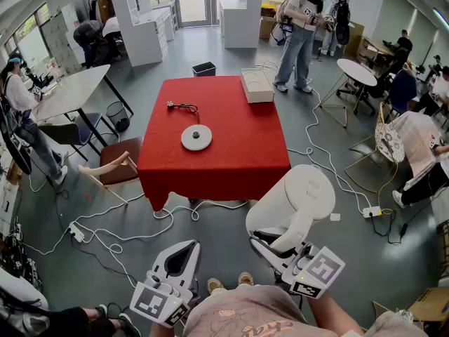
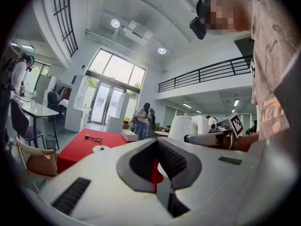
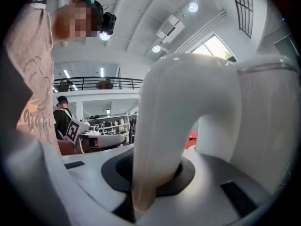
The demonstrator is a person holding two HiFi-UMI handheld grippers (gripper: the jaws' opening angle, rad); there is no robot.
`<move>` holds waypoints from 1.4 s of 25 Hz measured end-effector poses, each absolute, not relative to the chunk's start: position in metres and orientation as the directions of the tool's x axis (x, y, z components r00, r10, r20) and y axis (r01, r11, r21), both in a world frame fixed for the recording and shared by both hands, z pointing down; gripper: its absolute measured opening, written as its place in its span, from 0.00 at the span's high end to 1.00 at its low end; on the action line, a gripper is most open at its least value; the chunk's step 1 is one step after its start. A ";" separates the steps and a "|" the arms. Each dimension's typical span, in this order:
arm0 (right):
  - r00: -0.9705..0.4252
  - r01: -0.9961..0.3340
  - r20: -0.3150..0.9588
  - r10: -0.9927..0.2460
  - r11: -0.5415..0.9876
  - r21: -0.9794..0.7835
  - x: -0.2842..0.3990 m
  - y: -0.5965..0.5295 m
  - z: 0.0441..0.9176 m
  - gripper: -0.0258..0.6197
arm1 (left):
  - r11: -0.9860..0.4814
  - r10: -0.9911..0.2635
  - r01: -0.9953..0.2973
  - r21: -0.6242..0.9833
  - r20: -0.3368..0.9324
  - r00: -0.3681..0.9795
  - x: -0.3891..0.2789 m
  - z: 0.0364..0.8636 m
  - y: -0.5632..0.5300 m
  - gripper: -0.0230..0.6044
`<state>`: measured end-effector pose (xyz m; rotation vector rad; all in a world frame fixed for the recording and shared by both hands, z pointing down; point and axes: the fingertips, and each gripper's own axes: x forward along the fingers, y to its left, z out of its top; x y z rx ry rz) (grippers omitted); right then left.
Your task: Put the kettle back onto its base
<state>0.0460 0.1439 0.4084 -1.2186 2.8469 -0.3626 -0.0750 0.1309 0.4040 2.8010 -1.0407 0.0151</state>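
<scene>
A white kettle [image 1: 291,201] hangs in the air in front of the red table [image 1: 231,153], carried by its handle [image 3: 162,140]. My right gripper [image 1: 277,248] is shut on that handle, whose curved bar fills the gap between the jaws. The round white base [image 1: 196,137] lies near the middle of the tablecloth, its black cord [image 1: 184,107] trailing toward the far side. My left gripper [image 1: 179,258] is low at the left, shut with nothing between its fingers. From the left gripper view the base [image 2: 99,148] shows small on the table, and the kettle [image 2: 187,126] to the right.
A flat white box [image 1: 257,85] sits on the table's far right corner. White cables [image 1: 119,227] snake over the floor in front of the table. A wooden chair [image 1: 116,168] stands at its left side. A black bin [image 1: 204,69] and several people are beyond.
</scene>
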 end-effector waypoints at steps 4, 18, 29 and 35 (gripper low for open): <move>-0.697 -0.707 0.059 -0.715 0.670 -0.227 0.050 0.144 0.407 0.85 | -0.746 -0.650 -0.651 0.137 0.063 0.758 -0.072 0.403 0.132 0.97; -0.736 -0.665 0.056 -0.675 0.704 -0.250 0.071 0.157 0.406 0.85 | -0.719 -0.682 -0.685 0.120 0.065 0.728 -0.060 0.403 0.140 0.97; -0.757 -0.645 0.066 -0.651 0.726 -0.240 0.087 0.154 0.408 0.85 | -0.693 -0.710 -0.710 0.124 0.052 0.702 -0.048 0.405 0.147 0.97; -0.749 -0.654 0.064 -0.660 0.720 -0.232 0.090 0.132 0.410 0.85 | -0.711 -0.681 -0.689 0.141 0.110 0.724 -0.042 0.415 0.128 0.97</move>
